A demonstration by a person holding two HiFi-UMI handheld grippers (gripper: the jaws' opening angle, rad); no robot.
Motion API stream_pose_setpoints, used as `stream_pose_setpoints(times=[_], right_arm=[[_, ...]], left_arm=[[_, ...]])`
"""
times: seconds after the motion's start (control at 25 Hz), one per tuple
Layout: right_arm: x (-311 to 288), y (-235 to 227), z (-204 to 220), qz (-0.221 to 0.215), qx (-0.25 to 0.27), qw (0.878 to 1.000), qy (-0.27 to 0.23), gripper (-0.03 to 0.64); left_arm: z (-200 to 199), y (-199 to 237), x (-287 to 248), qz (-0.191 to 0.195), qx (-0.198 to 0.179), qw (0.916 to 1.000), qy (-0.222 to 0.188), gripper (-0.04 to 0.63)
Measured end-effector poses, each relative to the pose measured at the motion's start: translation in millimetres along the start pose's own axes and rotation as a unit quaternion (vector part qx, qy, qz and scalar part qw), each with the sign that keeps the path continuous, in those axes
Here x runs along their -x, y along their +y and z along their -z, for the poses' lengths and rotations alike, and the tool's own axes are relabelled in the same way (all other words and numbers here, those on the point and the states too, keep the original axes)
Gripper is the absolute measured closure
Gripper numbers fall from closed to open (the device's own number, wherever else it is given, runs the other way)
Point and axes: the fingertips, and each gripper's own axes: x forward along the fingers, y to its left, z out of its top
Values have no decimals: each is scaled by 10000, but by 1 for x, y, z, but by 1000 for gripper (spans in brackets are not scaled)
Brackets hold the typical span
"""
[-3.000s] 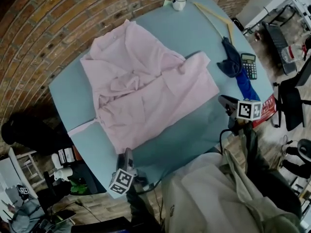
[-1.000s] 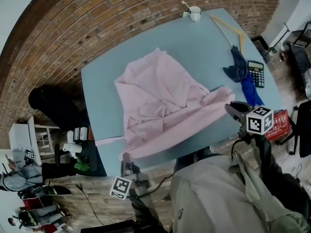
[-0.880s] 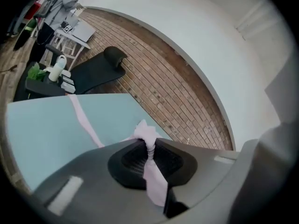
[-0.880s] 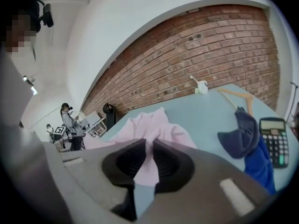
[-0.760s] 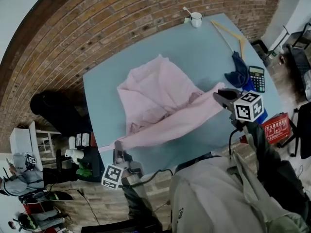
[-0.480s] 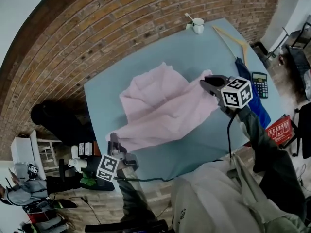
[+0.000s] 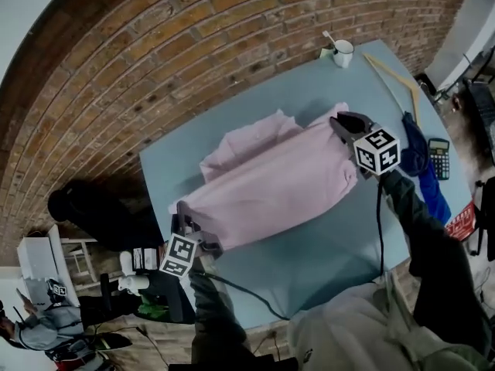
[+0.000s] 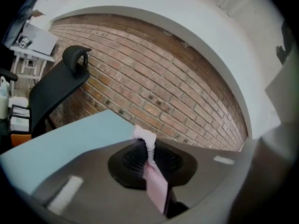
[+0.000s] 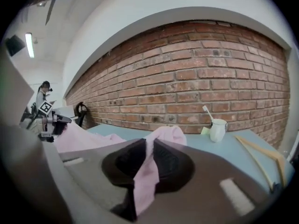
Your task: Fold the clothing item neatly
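**A:** Head view first. What is different from a moment back?

**B:** The pink shirt (image 7: 271, 180) lay spread flat on the blue table (image 7: 325, 238). Now its near edge has been lifted and carried across toward the brick wall (image 7: 155, 60). It is stretched between the left gripper (image 7: 180, 213) and the right gripper (image 7: 346, 124), and the rest still rests on the table. I'd judge the first fold half made, with the edge yet to be laid down.

**A:** Left gripper view?

**B:** The jaws are all but closed. They pinch a thin strip of the pink shirt (image 8: 155, 183), and a small bunch pokes out past the tips.

**A:** Right gripper view?

**B:** The jaws are parted only by the fabric they clamp. A thicker fold of the pink shirt (image 9: 145, 174) hangs between them. A white mug (image 9: 217, 130) stands well beyond on the table.
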Motion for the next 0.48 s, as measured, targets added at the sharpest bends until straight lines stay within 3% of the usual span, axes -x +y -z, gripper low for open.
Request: stream_pose_setpoints(times=[0.12, 0.2, 0.32, 0.4, 0.48], right_arm=[[-35, -8, 21, 515, 386, 9973, 356, 547], [-50, -11, 45, 648, 453, 9931, 863, 483], [-46, -13, 76, 600, 332, 9860, 1521, 466], [-28, -19, 81, 650, 169, 9845, 1622, 466], [-1, -24, 73, 787, -115, 9884, 1291, 492]], left_arm=[[14, 14, -30, -155, -124, 9993, 310, 547], [26, 15, -39, -143, -312, 9971, 676, 420], [39, 14, -31, 9, -259, 9939, 1072, 302], [42, 16, -14, 81, -236, 9930, 1152, 282], [46, 14, 9, 167, -393, 9923, 1159, 287]])
